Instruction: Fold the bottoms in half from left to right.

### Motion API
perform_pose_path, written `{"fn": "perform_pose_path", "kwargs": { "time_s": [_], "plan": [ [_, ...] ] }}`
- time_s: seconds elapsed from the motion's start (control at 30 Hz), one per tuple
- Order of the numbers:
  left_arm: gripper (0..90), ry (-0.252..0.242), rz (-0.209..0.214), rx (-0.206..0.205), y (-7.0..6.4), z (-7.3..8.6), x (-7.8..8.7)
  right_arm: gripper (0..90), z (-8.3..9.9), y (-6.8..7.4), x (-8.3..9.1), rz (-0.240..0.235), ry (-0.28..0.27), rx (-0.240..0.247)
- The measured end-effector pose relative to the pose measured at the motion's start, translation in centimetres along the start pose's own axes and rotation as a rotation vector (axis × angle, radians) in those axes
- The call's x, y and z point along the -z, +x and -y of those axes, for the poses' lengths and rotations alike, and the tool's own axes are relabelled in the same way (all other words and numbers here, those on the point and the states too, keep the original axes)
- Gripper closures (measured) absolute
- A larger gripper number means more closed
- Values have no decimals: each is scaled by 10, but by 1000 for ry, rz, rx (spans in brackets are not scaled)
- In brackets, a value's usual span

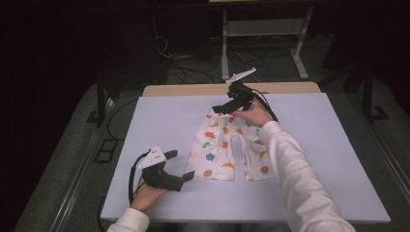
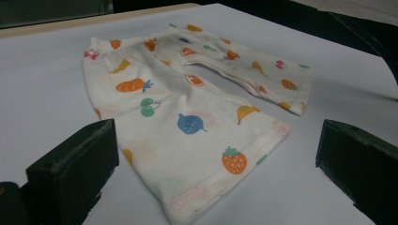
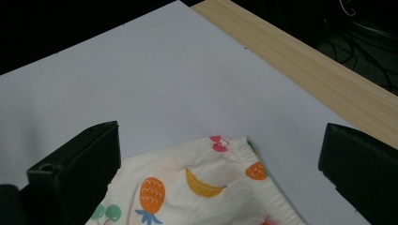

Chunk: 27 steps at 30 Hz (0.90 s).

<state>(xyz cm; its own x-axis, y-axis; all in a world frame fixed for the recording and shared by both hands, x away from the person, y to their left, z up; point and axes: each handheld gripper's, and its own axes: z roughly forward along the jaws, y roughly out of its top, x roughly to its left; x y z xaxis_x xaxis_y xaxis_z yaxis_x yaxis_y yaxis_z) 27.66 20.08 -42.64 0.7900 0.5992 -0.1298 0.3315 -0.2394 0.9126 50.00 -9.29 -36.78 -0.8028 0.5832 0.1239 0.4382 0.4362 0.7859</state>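
Note:
A small pair of white shorts [image 1: 229, 147] printed with coloured fruit lies flat on the pale sheet, waistband at the far end. My right gripper [image 1: 227, 108] hovers open just over the waistband's far left corner; in the right gripper view that elastic corner [image 3: 244, 157] lies between and below the wide-apart jaws. My left gripper [image 1: 180, 166] rests open near the table's front, just left of the left leg hem. In the left gripper view the shorts [image 2: 187, 108] spread ahead, the hem [image 2: 225, 180] reaching between the jaws.
The pale sheet [image 1: 314, 145] covers a wooden table whose bare far edge [image 1: 193, 89] shows beyond it. Behind the table stand a metal frame [image 1: 261, 43] and loose cables on a dark floor. Bare sheet lies on both sides of the shorts.

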Motion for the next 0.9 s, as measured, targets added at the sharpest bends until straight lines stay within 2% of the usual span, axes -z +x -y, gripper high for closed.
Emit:
{"fn": "perform_pose_path", "kwargs": {
  "time_s": [0.17, 0.33, 0.53, 0.77, 0.9],
  "plan": [
    [0, -3, 0, 2, 0, 0, 0, 0, -5, -4, -6, 8, -22, -9],
    [0, -7, 2, 4, 0, 0, 0, 0, -10, -8, -12, 9, -15, -23],
    [0, -8, 3, 5, 0, 0, 0, 0, -12, -13, -20, 20, -43, -39],
    [0, -12, 4, 6, 0, 0, 1, 0, -14, -16, -37, 17, -25, -68],
    [0, -12, 5, 6, 0, 0, 1, 0, -11, -17, -48, 10, -34, -80]
  ]
}}
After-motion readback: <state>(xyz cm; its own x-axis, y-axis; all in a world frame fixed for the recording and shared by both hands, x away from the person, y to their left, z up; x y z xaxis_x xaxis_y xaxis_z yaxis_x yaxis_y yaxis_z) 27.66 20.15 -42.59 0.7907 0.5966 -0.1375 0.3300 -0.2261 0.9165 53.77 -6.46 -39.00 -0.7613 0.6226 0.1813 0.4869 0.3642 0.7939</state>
